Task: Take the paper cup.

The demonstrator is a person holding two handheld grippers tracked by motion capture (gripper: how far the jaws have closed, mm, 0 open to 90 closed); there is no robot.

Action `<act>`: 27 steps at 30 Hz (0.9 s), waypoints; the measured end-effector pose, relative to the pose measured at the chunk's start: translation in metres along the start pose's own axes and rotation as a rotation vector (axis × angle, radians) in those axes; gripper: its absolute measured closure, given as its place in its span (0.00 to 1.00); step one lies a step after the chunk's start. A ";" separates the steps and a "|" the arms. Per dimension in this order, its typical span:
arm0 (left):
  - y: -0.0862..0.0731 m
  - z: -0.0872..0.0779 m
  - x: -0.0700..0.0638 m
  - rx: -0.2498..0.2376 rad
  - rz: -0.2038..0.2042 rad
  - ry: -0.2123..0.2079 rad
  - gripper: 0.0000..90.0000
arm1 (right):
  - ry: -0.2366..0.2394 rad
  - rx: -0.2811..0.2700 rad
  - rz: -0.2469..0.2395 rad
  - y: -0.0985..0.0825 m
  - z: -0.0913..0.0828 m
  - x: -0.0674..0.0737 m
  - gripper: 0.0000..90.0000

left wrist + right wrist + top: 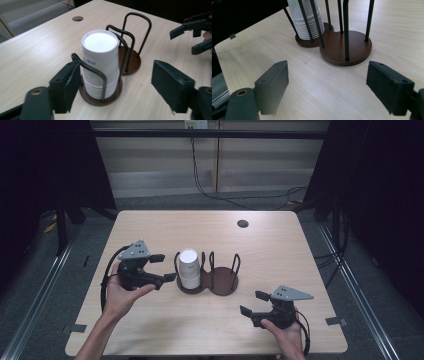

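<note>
Gaping left gripper point(169, 267) jaws beside stacked cups point(189, 268), empty, right gripper point(254, 302) jaws wide, empty

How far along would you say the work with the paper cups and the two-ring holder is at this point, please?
Done: a stack of upside-down paper cups sits in one ring of the cup holder; the other ring is empty. In hand: nothing; the left tongs stand open just short of the stack, not touching it. The right tongs are open too, over bare table. Left: probably gripping a cup and moving it.
</note>
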State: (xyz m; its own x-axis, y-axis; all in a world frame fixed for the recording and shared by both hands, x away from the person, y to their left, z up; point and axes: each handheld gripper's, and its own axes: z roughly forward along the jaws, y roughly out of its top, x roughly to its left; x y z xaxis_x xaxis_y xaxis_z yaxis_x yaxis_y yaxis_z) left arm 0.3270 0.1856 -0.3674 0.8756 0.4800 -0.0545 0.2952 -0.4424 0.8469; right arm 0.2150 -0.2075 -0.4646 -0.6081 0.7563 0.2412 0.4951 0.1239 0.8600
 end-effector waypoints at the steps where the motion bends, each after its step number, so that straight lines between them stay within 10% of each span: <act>1: 0.005 0.002 0.003 -0.003 0.007 -0.007 0.26 | 0.005 0.004 -0.005 0.000 0.001 0.000 0.19; 27: 0.045 0.040 0.015 0.186 0.058 -0.089 0.30 | 0.022 0.041 -0.017 -0.001 0.004 0.000 0.18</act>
State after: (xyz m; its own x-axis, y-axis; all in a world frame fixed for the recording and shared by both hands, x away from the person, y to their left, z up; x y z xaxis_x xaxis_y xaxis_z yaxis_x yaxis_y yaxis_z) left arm 0.3690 0.1431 -0.3513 0.9210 0.3847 -0.0622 0.3018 -0.6032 0.7383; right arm 0.2174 -0.2047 -0.4671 -0.6302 0.7395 0.2366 0.5088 0.1631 0.8453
